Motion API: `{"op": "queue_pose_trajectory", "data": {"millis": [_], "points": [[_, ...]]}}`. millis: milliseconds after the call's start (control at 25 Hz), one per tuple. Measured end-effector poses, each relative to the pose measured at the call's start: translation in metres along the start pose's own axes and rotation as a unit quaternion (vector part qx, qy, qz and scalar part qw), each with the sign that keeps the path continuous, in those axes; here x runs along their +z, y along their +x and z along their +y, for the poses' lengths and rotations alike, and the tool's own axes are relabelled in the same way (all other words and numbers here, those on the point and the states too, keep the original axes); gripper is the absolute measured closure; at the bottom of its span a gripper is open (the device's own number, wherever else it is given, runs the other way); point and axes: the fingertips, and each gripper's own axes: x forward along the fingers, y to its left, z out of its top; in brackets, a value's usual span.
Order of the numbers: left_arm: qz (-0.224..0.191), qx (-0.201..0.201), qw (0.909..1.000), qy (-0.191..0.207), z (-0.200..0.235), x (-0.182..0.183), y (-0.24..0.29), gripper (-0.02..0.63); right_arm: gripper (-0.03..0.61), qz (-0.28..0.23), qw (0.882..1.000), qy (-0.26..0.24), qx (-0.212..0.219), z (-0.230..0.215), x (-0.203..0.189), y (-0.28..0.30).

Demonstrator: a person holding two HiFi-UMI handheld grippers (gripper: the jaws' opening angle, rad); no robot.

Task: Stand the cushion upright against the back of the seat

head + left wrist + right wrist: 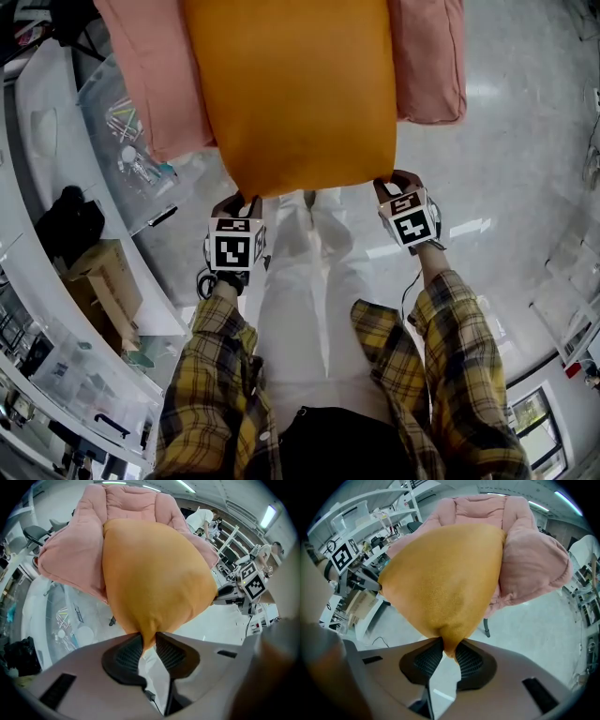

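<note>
An orange cushion [295,89] lies on the pink padded seat [155,84], its near edge hanging over the seat's front. My left gripper [248,200] is shut on the cushion's near left corner [147,637], which is pinched between the black ribbed pads [125,654]. My right gripper [389,183] is shut on the near right corner [449,646], fabric squeezed between its pads [469,660]. The seat's pink back [131,501] rises behind the cushion [154,573]. In the right gripper view the cushion [443,581] covers most of the seat [534,564].
White shelving with a cardboard box [103,281] and a black bag [66,225] runs along the left. A clear bin of small items [127,141] stands beside the seat. My legs in white trousers [314,281] are right before the seat. Shiny floor [525,141] spreads right.
</note>
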Motion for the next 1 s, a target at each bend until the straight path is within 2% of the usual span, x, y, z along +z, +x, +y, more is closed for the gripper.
{"op": "queue_pose_trajectory", "data": {"millis": [280,600,1000], "points": [[-0.018,0.006,0.9998,0.003,-0.004,0.008,-0.009,0.570,0.528,-0.028,1.000,0.005,0.000,0.006,0.010,-0.015],[-0.043,0.012,0.9989,-0.015,-0.006,0.023,-0.038,0.589,0.541,-0.042,0.999,0.010,-0.016,0.012,0.030,-0.050],[-0.079,0.017,0.9966,-0.014,-0.017,0.050,-0.122,0.591,0.543,-0.044,0.998,0.045,-0.011,0.026,0.064,-0.133]]}}
